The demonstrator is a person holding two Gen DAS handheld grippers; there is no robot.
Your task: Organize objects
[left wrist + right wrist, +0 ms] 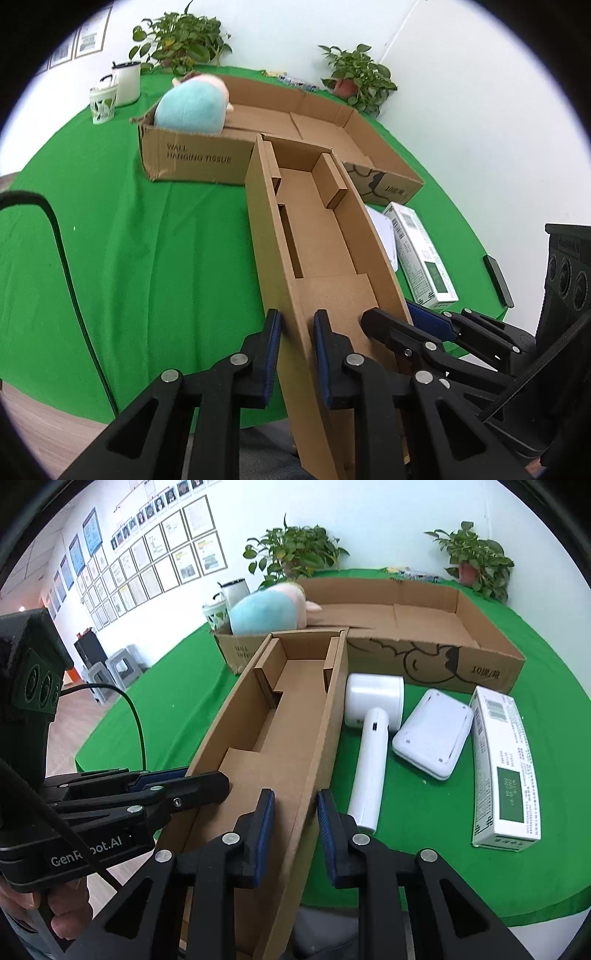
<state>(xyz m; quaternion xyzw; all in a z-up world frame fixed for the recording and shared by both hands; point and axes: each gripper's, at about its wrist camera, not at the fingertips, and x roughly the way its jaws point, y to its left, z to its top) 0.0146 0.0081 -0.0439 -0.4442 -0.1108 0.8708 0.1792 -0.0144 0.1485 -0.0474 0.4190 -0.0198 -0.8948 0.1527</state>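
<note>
A long narrow cardboard box (317,229) (291,716), open on top with empty folded inserts, reaches from me toward the big carton. My left gripper (297,326) is shut on its left side wall at the near end, also visible as the left gripper (201,777) from the right wrist. My right gripper (295,806) is shut on the right side wall, and the left wrist view shows the right gripper (393,314) clamped there. The box's near end hangs past the table edge. A plush toy (192,107) (266,609) lies in the large carton (192,158) (480,664).
On the green tablecloth (443,849) right of the narrow box lie a white handheld device (369,738), a flat white device (432,731) and a white-green packet (502,768) (424,258). A kettle (127,83), a cup (103,103) and potted plants (354,77) stand at the back.
</note>
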